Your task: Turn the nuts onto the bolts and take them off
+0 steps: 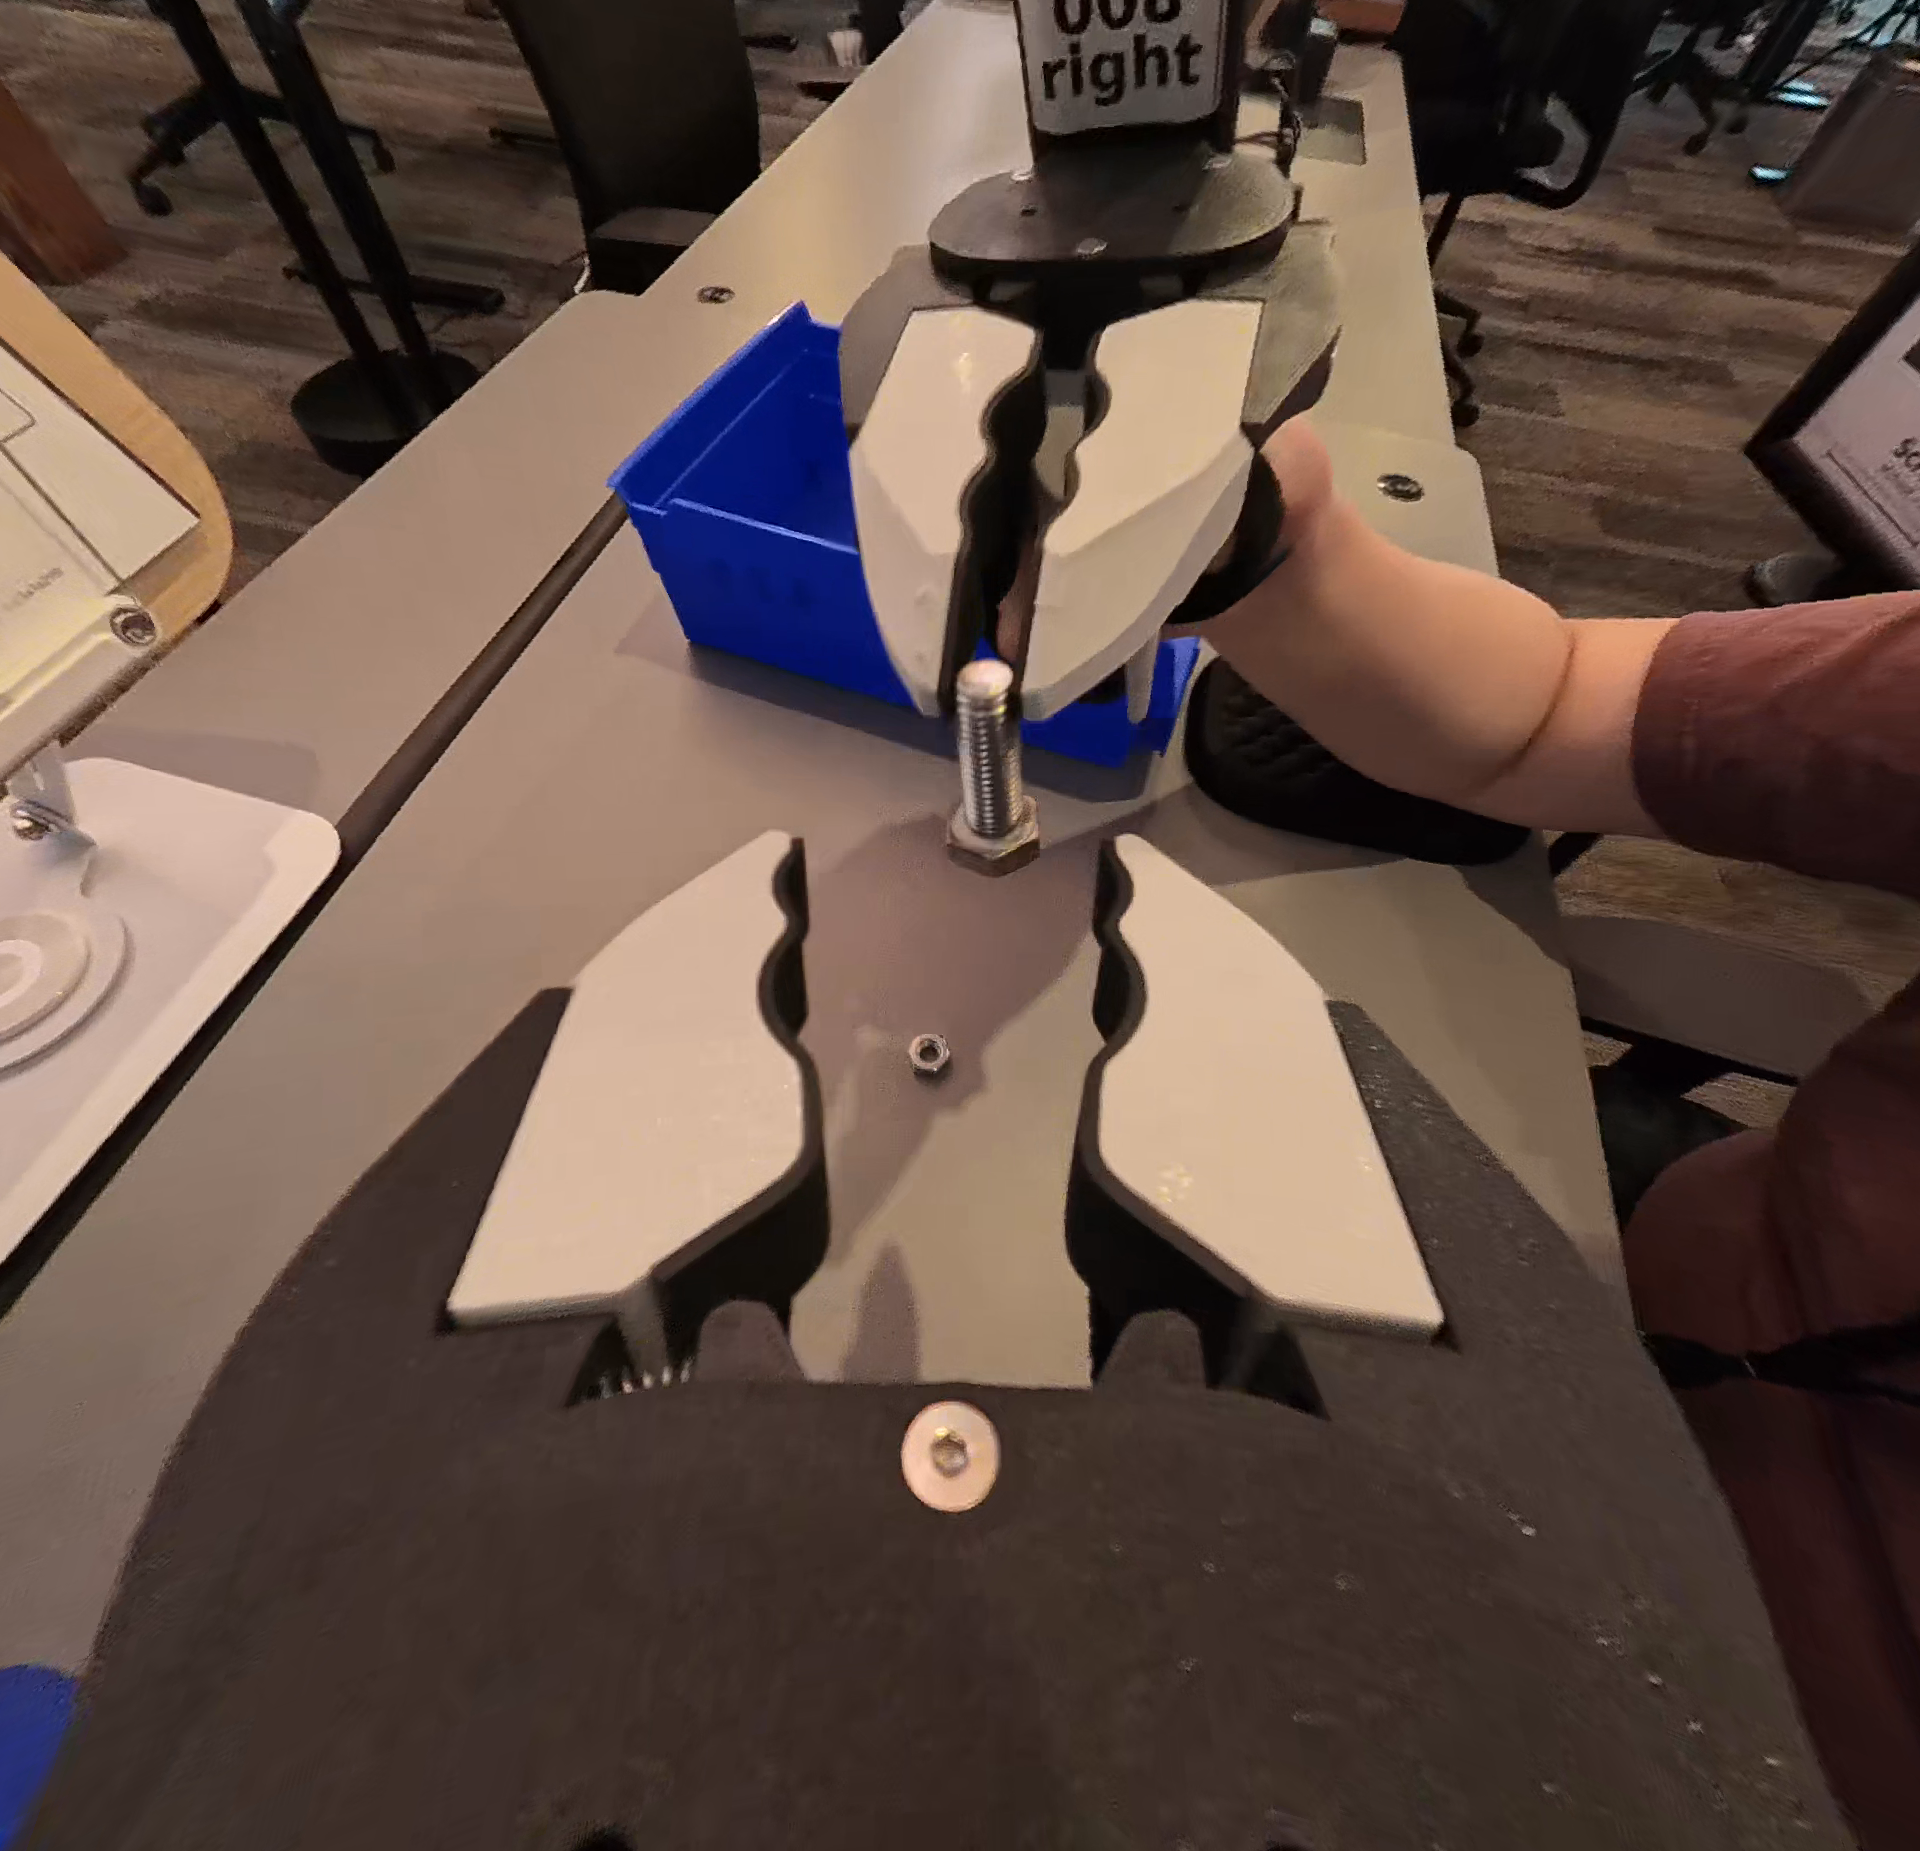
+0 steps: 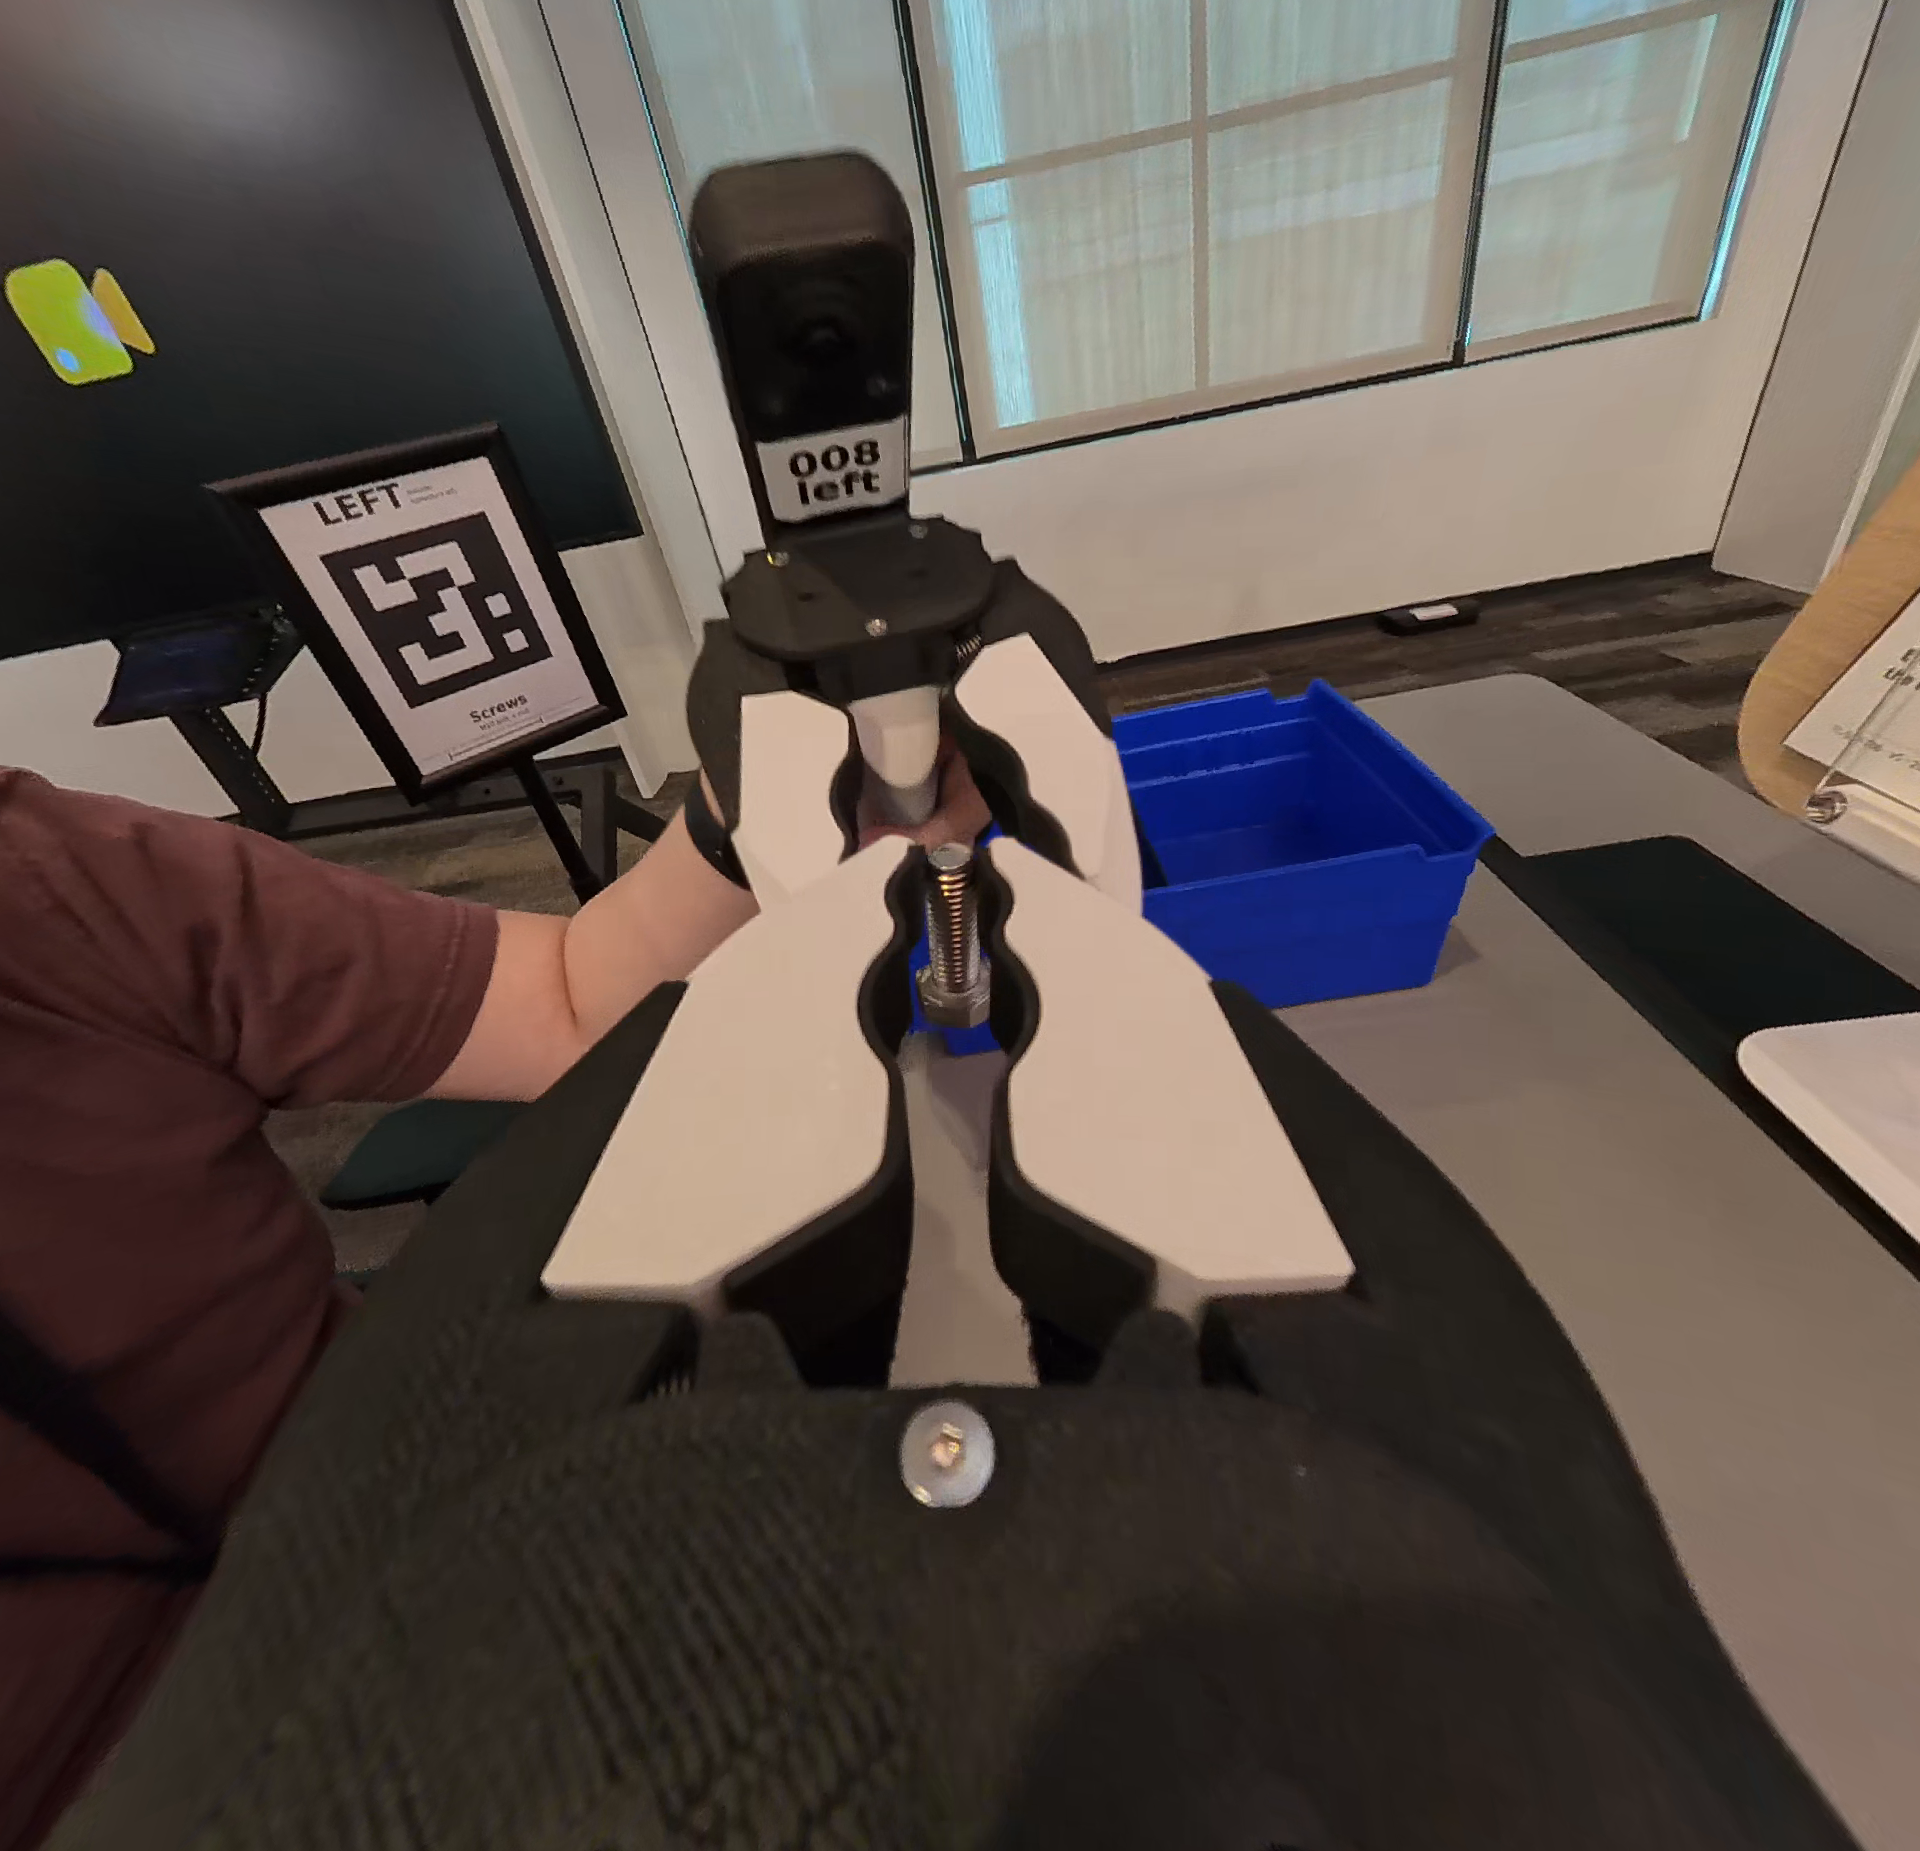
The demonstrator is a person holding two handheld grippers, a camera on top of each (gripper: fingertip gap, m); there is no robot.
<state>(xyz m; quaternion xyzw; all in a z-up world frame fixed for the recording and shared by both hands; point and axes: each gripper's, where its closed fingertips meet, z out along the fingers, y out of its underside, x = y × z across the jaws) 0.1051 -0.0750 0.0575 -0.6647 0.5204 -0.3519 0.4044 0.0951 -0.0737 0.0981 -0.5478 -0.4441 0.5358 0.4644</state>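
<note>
A steel bolt (image 1: 990,762) stands upright on its hex head on the grey table (image 1: 499,866). My right gripper (image 1: 987,698) reaches in from the far side, its fingertips closed on either side of the bolt's top. In the right wrist view the bolt (image 2: 948,928) shows in the narrow gap of my right gripper (image 2: 945,856). My left gripper (image 1: 956,851) is open and empty, just short of the bolt, and faces me in the right wrist view (image 2: 940,827). A small loose nut (image 1: 928,1055) lies on the table between the left fingers (image 1: 675,1053).
A blue bin (image 1: 748,534) stands just behind the bolt; in the right wrist view (image 2: 1299,866) it looks empty. A white tray (image 1: 156,918) and a clear stand sit to the left. A person's arm (image 1: 1455,689) comes in from the right. A framed marker sign (image 2: 436,606) stands beyond the table. My two grippers' fingertips are within a few centimetres of each other. It is some 20 cm from my left tips to the small loose nut (image 1: 928,1055).
</note>
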